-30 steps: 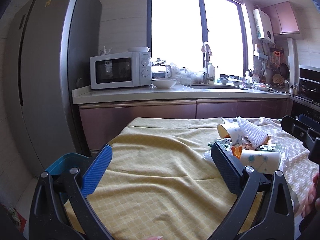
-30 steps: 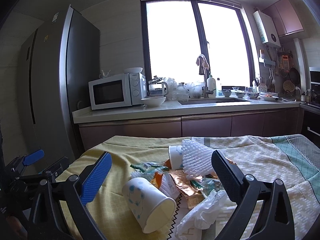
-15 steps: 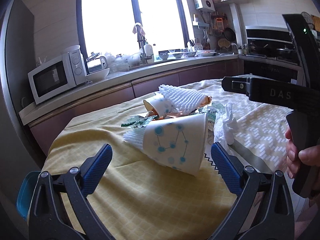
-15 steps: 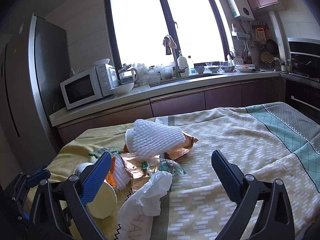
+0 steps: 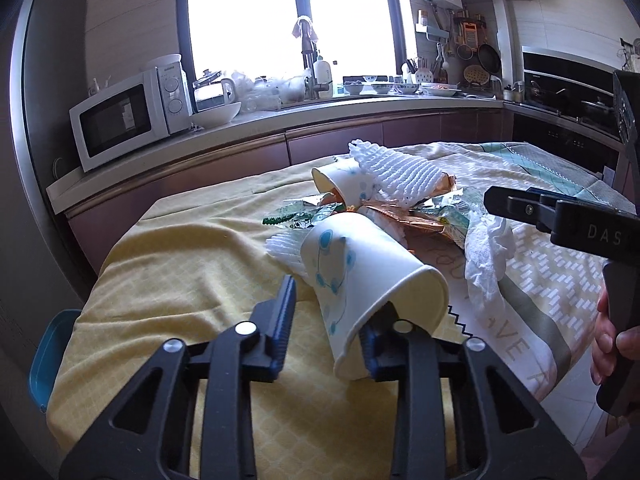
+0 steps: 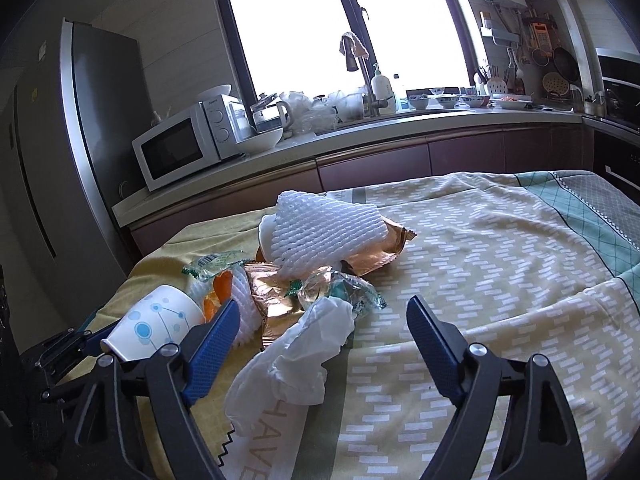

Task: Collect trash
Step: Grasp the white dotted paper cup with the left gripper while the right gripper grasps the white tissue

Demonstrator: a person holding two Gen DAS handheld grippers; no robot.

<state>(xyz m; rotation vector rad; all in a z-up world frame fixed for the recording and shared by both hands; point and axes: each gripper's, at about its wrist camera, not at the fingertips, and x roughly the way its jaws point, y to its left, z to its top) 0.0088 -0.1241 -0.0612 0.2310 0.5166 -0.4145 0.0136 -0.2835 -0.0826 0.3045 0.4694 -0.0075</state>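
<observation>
The left gripper [image 5: 326,322] has one finger inside the mouth of the tipped paper cup [image 5: 360,276] and the other outside its wall. The jaws stand narrowed around that wall, but I cannot tell whether they press it yet. Taking the cup by its rim suits a light, hollow thing lying on its side, since the thin wall gives the fingers something to pinch.

The cup lies at the 7 o'clock edge of the trash heap on the cloth-covered table [image 6: 500,264]. Behind it, toward 12 o'clock, sit a white foam net [image 6: 324,236] draped over a second cup [image 5: 340,184], with a copper foil wrapper [image 6: 276,300] and green wrappers [image 5: 296,216] between. A crumpled white tissue [image 6: 304,356] lies at 4 o'clock.

The right gripper [image 6: 324,348] hovers wide open and empty, with the tissue between its fingers. Foam strips touching the cup's far side may drag along.
</observation>
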